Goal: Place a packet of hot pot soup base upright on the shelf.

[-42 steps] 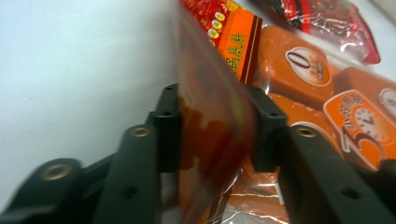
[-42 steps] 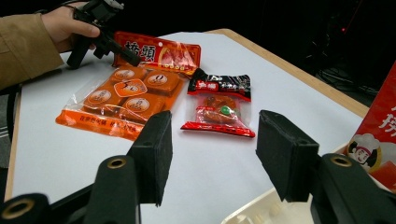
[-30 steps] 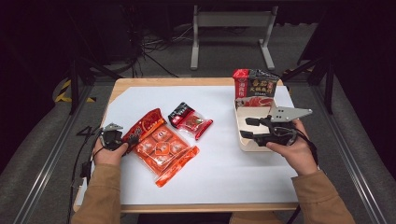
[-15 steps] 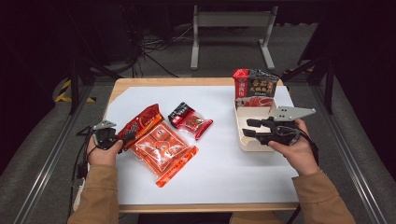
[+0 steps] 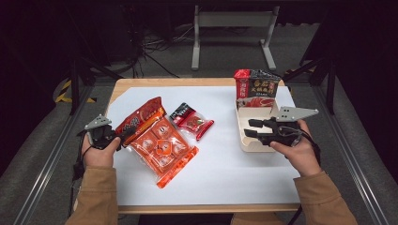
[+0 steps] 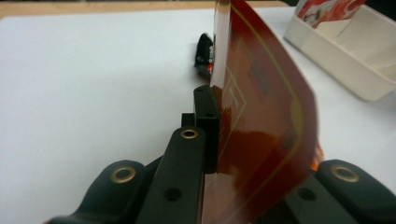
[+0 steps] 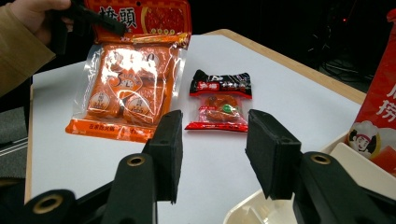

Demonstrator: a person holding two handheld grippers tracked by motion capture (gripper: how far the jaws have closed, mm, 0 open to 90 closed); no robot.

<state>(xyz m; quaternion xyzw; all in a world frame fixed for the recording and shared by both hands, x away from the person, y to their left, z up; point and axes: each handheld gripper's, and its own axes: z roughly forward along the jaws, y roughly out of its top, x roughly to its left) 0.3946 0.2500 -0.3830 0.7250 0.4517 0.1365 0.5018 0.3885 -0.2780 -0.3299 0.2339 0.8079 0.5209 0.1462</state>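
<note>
A large orange snack bag (image 5: 159,143) with a red header lies slanted at the table's left, its header end lifted off the white sheet. My left gripper (image 5: 123,136) is shut on that header; in the left gripper view the bag (image 6: 261,107) stands edge-on between the jaws (image 6: 218,121). A small red-and-black packet (image 5: 191,121) lies flat beside it. My right gripper (image 5: 251,129) hovers over the white tray (image 5: 244,140). Its jaws have just been closing a little but stand open, with nothing between them (image 7: 212,144), and they point at the small packet (image 7: 219,105).
A tall red-and-black pack (image 5: 256,89) stands upright at the tray's far end. The white sheet (image 5: 225,173) covers the wooden table, with free room in the middle and along the near edge. Dark floor and metal frames surround the table.
My left hand has risen, lifting the bag's header end off the sheet. The right hand has stayed over the tray.
</note>
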